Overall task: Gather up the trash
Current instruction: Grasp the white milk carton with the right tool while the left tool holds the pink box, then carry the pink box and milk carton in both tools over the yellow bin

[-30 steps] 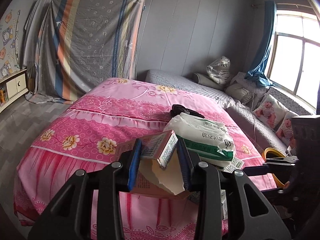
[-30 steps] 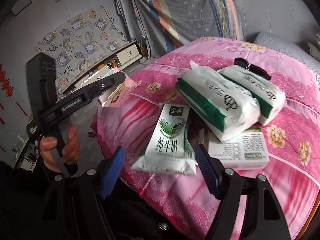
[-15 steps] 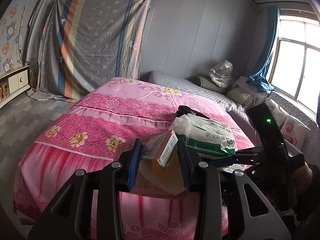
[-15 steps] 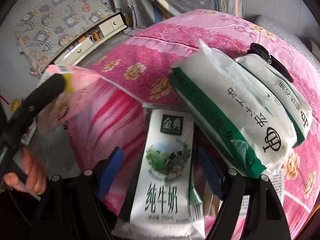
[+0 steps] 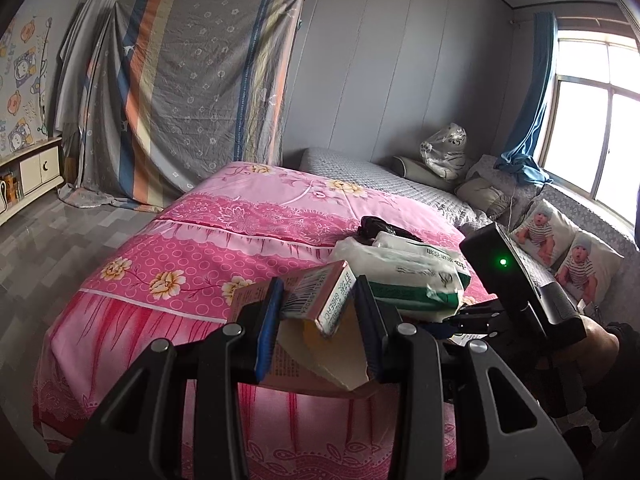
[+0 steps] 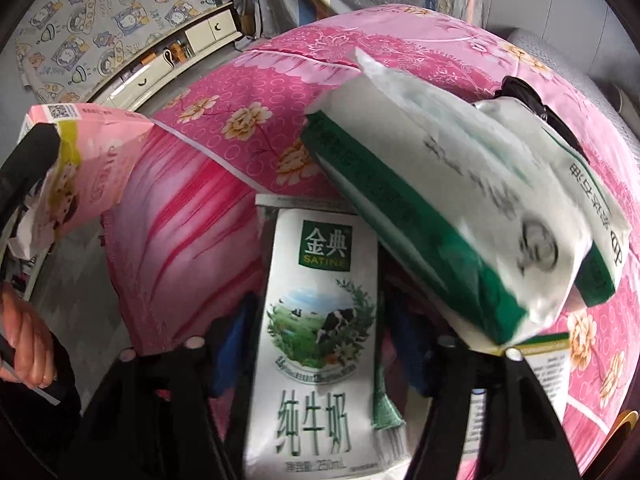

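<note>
My left gripper point(image 5: 318, 314) is shut on a torn pink carton point(image 5: 320, 304), held above the near edge of the pink bed point(image 5: 192, 256); the same carton point(image 6: 80, 164) shows at the left of the right wrist view. My right gripper point(image 6: 316, 336) reaches over the bed edge with its blue pads on either side of a white and green milk carton point(image 6: 320, 320); the jaws look nearly closed on it, but contact is not clear. The right gripper's body point(image 5: 516, 280) shows in the left wrist view.
Two white and green tissue packs point(image 6: 440, 216) lie stacked behind the milk carton, over a flat medicine box point(image 6: 544, 364). A black object point(image 6: 532, 100) lies further back. A low cabinet point(image 6: 180, 52) stands by the wall. Pillows point(image 5: 568, 248) lie by the window.
My right gripper has moved forward onto the milk carton and its jaws have narrowed around it. The left gripper has held the pink carton and shifted slightly.
</note>
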Action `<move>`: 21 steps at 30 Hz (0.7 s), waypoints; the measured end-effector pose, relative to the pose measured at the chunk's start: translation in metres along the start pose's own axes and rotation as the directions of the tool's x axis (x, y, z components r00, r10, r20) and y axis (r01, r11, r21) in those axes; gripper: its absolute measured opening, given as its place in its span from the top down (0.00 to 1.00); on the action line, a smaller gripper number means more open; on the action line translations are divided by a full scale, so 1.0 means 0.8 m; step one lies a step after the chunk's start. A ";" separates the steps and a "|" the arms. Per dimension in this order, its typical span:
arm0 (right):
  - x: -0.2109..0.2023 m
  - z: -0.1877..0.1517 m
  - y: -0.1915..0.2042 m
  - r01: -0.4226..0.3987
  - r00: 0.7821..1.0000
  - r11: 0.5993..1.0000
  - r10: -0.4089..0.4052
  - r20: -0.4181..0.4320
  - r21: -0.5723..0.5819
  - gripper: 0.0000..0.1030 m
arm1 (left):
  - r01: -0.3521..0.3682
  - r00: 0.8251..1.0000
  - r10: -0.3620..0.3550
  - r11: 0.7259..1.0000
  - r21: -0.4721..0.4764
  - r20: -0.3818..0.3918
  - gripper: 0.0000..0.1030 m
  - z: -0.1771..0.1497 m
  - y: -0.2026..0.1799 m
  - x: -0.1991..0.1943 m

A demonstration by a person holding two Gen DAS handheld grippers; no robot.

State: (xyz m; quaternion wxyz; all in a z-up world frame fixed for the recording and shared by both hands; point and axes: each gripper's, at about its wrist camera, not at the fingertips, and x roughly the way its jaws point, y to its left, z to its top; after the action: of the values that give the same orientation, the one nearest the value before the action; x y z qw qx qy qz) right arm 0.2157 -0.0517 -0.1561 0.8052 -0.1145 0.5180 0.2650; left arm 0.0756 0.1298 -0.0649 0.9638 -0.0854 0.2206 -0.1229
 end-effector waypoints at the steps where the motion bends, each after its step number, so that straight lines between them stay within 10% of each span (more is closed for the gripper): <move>1: -0.003 -0.002 -0.001 0.003 1.000 1.000 -0.003 0.006 -0.003 0.44 | -0.001 1.000 0.001 1.000 0.002 0.001 0.67 0.001 -0.002 -0.001; 10: -0.076 -0.027 -0.010 -0.223 0.969 0.975 0.221 0.112 0.007 0.47 | -0.010 1.000 0.009 0.999 0.038 0.014 0.67 0.011 -0.020 -0.007; 21: -0.181 -0.081 -0.065 -0.326 0.903 0.942 0.286 0.322 0.076 0.47 | 0.028 1.000 -0.028 0.997 0.078 0.000 0.67 0.026 -0.054 0.002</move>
State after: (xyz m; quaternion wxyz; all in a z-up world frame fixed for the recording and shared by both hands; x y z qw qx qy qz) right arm 0.1470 -0.1694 -0.0593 0.8296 0.0625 0.4143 0.3691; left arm 0.0772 0.0903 -0.0377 0.9646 -0.0509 0.2141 -0.1451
